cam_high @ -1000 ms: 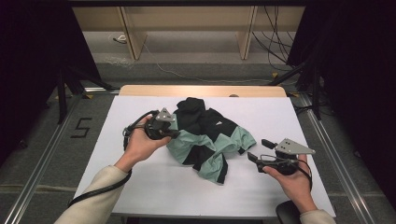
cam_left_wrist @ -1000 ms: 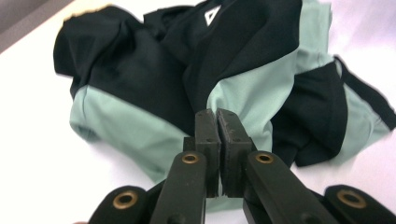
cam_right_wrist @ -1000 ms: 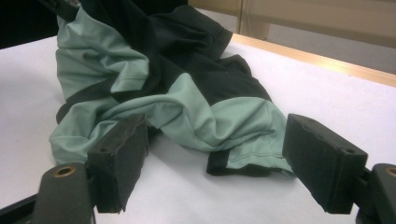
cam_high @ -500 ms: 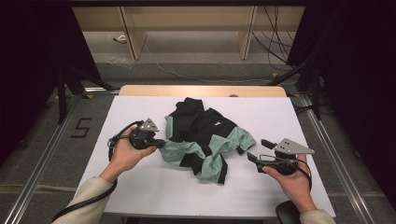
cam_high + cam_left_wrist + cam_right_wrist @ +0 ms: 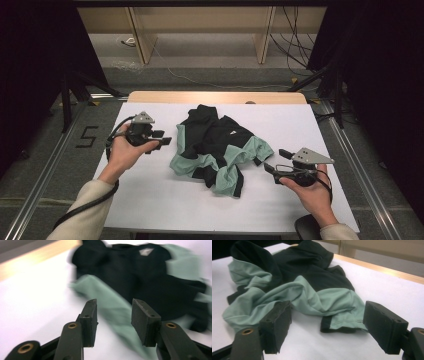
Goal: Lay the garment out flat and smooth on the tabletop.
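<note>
From the high view I am seeing the crumpled black and mint shirt [image 5: 217, 150] lying mid-table [image 5: 150, 200], between the left gripper [image 5: 162, 139] and right gripper [image 5: 274, 161]. In the left gripper view its jaws have just been opening, nothing between, cloth blurred. In the right gripper view jaws are standing wide, released, before a soft hemmed sleeve [image 5: 339, 322].

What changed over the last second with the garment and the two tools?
The left tool let go of the black-and-green garment: it was shut on the cloth's left side, drew it leftward, then its jaws have just been opening and now stand apart with nothing between them, off the garment's left edge. The garment's left part ended up spread farther left. The right tool stayed in place, open, beside the garment on the white table.
</note>
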A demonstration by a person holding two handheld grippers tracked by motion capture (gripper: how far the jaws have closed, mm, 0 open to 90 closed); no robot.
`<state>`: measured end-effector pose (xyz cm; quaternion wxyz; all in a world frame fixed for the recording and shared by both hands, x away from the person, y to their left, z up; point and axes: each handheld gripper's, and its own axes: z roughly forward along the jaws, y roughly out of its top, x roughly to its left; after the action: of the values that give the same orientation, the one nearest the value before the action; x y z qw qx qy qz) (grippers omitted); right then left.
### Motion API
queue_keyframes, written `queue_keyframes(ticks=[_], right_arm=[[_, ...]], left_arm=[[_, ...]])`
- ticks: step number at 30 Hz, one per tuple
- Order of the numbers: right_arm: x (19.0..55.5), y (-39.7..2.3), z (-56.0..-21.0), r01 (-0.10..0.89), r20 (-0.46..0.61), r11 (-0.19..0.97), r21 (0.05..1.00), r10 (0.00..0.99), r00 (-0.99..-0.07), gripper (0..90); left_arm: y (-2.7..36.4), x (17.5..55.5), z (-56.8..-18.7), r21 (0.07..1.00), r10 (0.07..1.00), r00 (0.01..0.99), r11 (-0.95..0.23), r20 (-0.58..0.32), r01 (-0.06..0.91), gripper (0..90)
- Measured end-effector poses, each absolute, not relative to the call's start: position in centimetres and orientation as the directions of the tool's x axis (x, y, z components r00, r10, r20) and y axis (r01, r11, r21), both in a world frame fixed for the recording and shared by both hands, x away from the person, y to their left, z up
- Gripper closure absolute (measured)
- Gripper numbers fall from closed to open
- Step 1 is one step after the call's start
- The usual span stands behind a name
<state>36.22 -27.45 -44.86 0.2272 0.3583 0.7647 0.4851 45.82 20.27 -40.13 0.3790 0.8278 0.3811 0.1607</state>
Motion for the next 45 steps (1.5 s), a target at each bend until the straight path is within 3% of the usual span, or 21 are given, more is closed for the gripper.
queue_keyframes(ticks=[3,10,27,37,45], right_arm=[[36.9,-27.4,-44.8,0.332,-0.023,0.29,0.898,0.782,-0.623,25.0],[41.6,-27.5,-44.0,0.384,-0.02,0.287,0.878,0.822,-0.569,25.9],[50.0,-24.6,-46.8,0.575,0.107,0.248,0.78,0.852,-0.513,28.9],[52.0,-23.4,-47.8,0.654,0.103,0.265,0.708,0.878,-0.468,41.1],[52.2,-22.8,-48.2,0.7,0.131,0.259,0.666,0.883,-0.451,56.4]], left_arm=[[20.1,48.4,-41.3,0.708,0.77,0.637,-0.476,0.048,0.522,56.2],[17.5,52.9,-43.3,0.69,0.724,0.688,-0.521,0.044,0.503,54.2],[14.6,54.3,-44.1,0.666,0.712,0.701,-0.5,-0.048,0.554,50.3],[14.4,54.3,-45.0,0.649,0.717,0.694,-0.5,-0.06,0.573,54.9],[13.7,54.3,-45.8,0.63,0.724,0.684,-0.49,-0.09,0.602,65.6]])
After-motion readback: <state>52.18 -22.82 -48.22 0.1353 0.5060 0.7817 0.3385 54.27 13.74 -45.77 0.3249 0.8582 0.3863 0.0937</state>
